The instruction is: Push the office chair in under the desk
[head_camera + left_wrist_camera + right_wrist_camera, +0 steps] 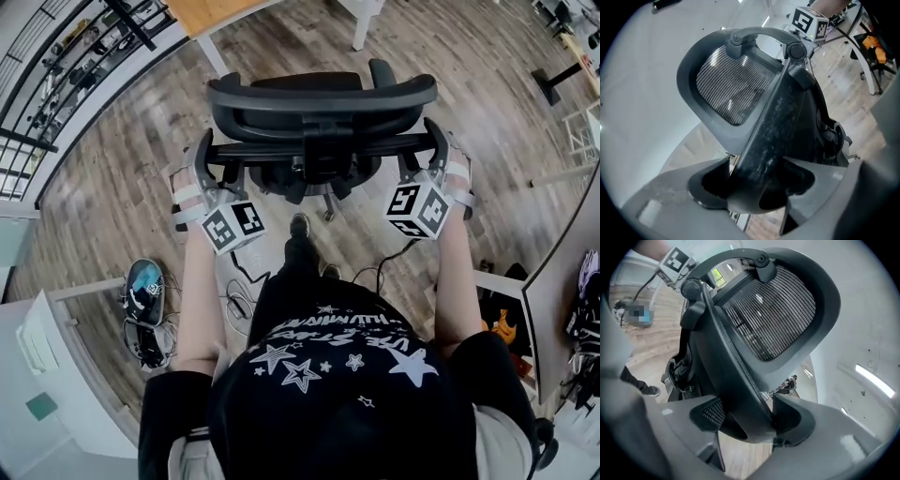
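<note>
A black office chair [319, 117] with a mesh back stands in front of me, its back toward me. The wooden desk [211, 11] lies beyond it at the top of the head view; the chair stands short of it. My left gripper [208, 167] is shut on the left edge of the chair's backrest [764, 136]. My right gripper [433, 150] is shut on the right edge of the backrest [740, 376]. In each gripper view the black frame fills the gap between the jaws, with the mesh headrest [773, 310] above.
A white desk leg [361, 23] stands beyond the chair. Cables and a blue-lined bag [145, 281] lie on the wood floor at my left. A white cabinet [56, 375] is at lower left, a second desk [562, 272] with clutter at right. My shoe [299, 227] is behind the chair base.
</note>
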Demonstrator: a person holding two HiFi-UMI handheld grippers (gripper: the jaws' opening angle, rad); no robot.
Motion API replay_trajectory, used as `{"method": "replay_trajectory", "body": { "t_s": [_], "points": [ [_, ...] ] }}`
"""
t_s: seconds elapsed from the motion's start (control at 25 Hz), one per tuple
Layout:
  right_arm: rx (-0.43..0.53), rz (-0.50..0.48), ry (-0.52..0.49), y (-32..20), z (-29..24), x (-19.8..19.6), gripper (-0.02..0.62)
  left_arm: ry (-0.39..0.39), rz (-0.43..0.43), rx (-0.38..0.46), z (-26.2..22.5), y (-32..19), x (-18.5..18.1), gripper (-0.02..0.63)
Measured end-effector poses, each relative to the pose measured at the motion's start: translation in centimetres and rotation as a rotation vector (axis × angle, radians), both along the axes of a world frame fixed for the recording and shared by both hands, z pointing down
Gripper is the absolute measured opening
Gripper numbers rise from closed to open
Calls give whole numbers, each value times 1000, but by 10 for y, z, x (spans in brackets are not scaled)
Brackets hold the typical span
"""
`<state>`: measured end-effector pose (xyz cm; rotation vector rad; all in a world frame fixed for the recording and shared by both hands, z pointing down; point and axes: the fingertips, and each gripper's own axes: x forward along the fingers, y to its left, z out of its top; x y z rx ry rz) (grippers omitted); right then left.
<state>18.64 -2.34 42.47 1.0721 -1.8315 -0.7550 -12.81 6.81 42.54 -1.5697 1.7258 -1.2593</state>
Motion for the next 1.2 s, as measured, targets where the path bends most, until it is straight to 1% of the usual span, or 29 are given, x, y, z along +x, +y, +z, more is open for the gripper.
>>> {"method": "replay_trajectory", "body": {
  "t_s": [0.2, 0.48, 0.84, 1.2],
  "points": [
    [16, -7, -15, -26, 0, -12, 295, -3, -6, 4, -1, -26, -11, 307],
    [24, -4, -13, -69, 1, -36, 293, 8, -10, 1, 1, -73, -37, 308],
    [5, 19, 4, -140, -1, -69, 291, -7, 20, 4, -2, -146, -71, 308],
    [13, 47, -5, -198, -1, -114, 291, -12, 57, 11, -3, -214, -118, 308]
  ]
}}
